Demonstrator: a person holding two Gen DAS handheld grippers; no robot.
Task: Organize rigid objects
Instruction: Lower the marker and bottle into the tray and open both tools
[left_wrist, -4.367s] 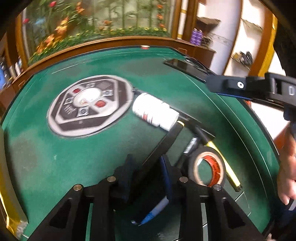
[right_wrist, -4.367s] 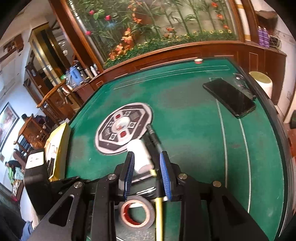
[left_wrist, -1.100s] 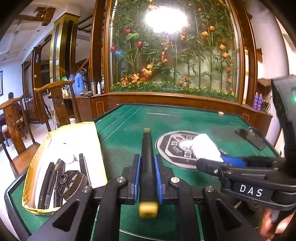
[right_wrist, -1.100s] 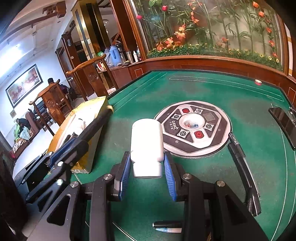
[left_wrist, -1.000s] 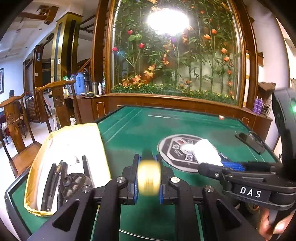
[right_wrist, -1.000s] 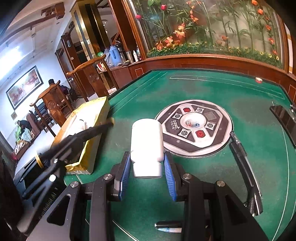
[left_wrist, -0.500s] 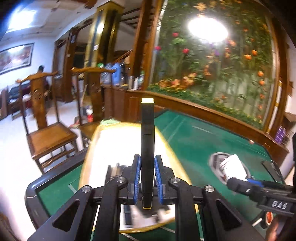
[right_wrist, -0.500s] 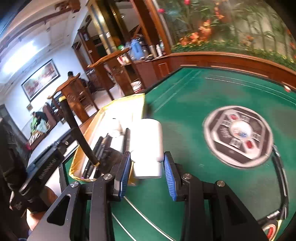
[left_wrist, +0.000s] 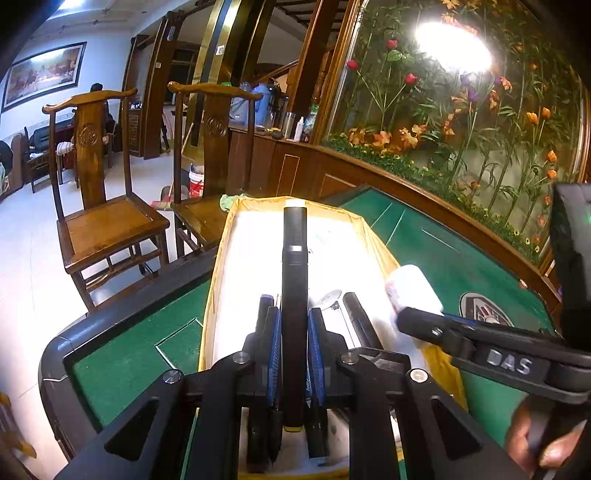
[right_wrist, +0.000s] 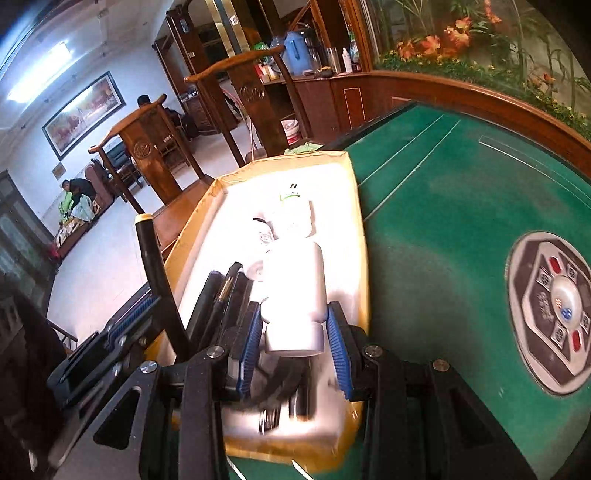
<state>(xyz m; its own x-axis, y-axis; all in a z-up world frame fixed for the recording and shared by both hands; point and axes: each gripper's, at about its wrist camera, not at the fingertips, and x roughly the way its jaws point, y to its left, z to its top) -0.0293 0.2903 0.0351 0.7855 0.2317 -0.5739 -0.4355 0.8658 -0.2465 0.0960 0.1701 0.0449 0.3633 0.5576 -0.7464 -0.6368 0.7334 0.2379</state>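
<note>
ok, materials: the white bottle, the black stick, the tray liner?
Bottle: looks like plastic, smooth matte white, no see-through.
Stick: probably plastic, black satin with a moulded seam and yellow end cap.
Tray liner: white, soft-edged, maybe foam; the rim is glossy yellow tape or film.

Bright lamp glare (left_wrist: 452, 51) top right; fisheye-bent edges, blurred lower foreground.

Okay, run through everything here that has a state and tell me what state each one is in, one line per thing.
Left gripper: shut on the black marker.
Black marker: held above the tray, capped.
Right gripper: shut on the white bottle.
White bottle: held over the tray, cap toward the camera.
Yellow-rimmed tray: on the green table, already holding pens and small items.
</note>
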